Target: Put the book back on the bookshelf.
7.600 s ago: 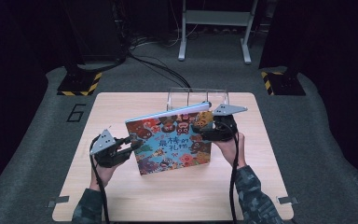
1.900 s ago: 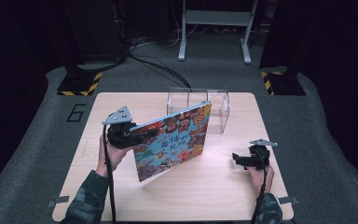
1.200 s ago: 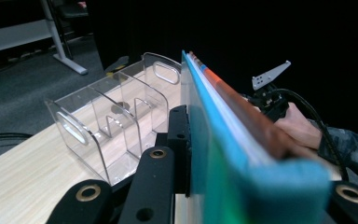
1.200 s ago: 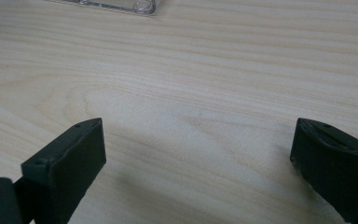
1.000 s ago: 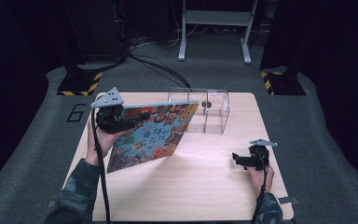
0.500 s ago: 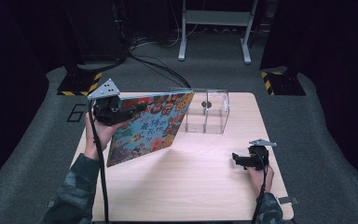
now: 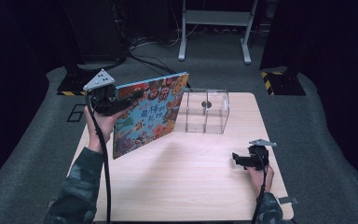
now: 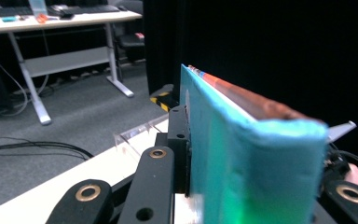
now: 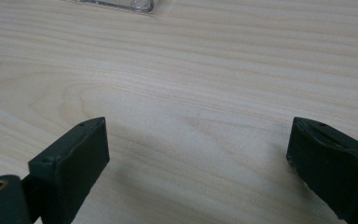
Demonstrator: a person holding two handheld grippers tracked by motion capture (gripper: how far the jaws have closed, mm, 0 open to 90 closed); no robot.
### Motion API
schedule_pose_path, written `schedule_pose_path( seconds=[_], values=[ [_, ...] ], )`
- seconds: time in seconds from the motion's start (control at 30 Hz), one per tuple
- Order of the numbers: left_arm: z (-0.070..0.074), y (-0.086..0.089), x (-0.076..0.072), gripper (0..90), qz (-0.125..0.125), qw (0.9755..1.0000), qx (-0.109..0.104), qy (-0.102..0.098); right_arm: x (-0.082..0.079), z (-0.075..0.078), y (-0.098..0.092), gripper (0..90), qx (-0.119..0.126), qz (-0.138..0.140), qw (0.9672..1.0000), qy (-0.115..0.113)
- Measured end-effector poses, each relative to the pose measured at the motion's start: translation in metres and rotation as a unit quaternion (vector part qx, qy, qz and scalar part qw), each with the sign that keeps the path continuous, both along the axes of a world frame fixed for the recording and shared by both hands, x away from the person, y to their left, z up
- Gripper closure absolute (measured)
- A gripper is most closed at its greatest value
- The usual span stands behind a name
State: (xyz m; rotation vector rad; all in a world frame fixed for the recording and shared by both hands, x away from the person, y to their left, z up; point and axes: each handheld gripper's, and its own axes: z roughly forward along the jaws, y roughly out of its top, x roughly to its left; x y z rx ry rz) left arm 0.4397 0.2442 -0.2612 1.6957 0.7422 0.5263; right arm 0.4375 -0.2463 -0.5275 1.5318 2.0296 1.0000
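Left gripper (image 7: 135, 95) clamped on book (image 7: 149, 114), lifted. Right gripper (image 9: 196, 154) wide open, empty. Next we probably slot book into clear rack (image 7: 205, 111).

Camouflage sleeves (image 7: 79, 186); black grippers, grey three-cornered plates (image 7: 99, 80), trailing black cables (image 7: 103, 154).

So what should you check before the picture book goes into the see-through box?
1. Grip on the book: ok. The left gripper is shut on the picture book, jaws clamped on its top edge.
2. Book off the table: ok. It hangs tilted, lifted above the wood.
3. Slot free: ok. The clear divided holder stands upright with nothing in it.
4. Book lined up with a slot: not ok. It hangs left of the holder, slanted.
5. Other hand out of the way: ok. The right gripper rests open at the table's right side.
6. Which slot fits: cannot tell.
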Motion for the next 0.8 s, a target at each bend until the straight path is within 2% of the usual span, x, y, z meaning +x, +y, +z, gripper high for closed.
schedule_pose_path(
  seconds=[0.1, 0.17, 0.37, 0.47, 0.57, 0.6, 0.8],
  values=[
    [0.000, -0.003, 0.001, 80.6, 0.006, 1.0000, -0.004, -0.003, 0.000, 0.000, 0.000, 5.3, 0.000, -0.001, 1.0000, 0.000],
    [0.000, -0.008, 0.004, 80.6, 0.015, 0.9998, -0.013, -0.008, -0.001, 0.000, 0.000, 5.3, 0.002, -0.003, 1.0000, 0.002],
    [-0.001, -0.017, 0.008, 80.6, 0.022, 0.9997, -0.011, -0.011, 0.000, 0.000, -0.001, 5.4, -0.002, 0.004, 1.0000, -0.002],
    [-0.004, -0.023, 0.012, 80.6, 0.029, 0.9993, -0.014, -0.019, 0.000, 0.000, -0.001, 5.4, 0.002, 0.000, 1.0000, 0.000],
    [-0.006, -0.027, 0.013, 80.6, 0.032, 0.9991, -0.022, -0.018, 0.000, 0.000, -0.001, 5.4, 0.001, 0.000, 1.0000, 0.000],
    [-0.009, -0.030, 0.014, 80.6, 0.034, 0.9989, -0.021, -0.024, 0.000, 0.000, 0.000, 5.4, 0.002, -0.002, 1.0000, 0.001],
    [-0.016, -0.037, 0.020, 80.6, 0.045, 0.9983, -0.022, -0.031, 0.000, 0.000, 0.000, 5.7, 0.003, -0.003, 1.0000, -0.001]
  ],
)
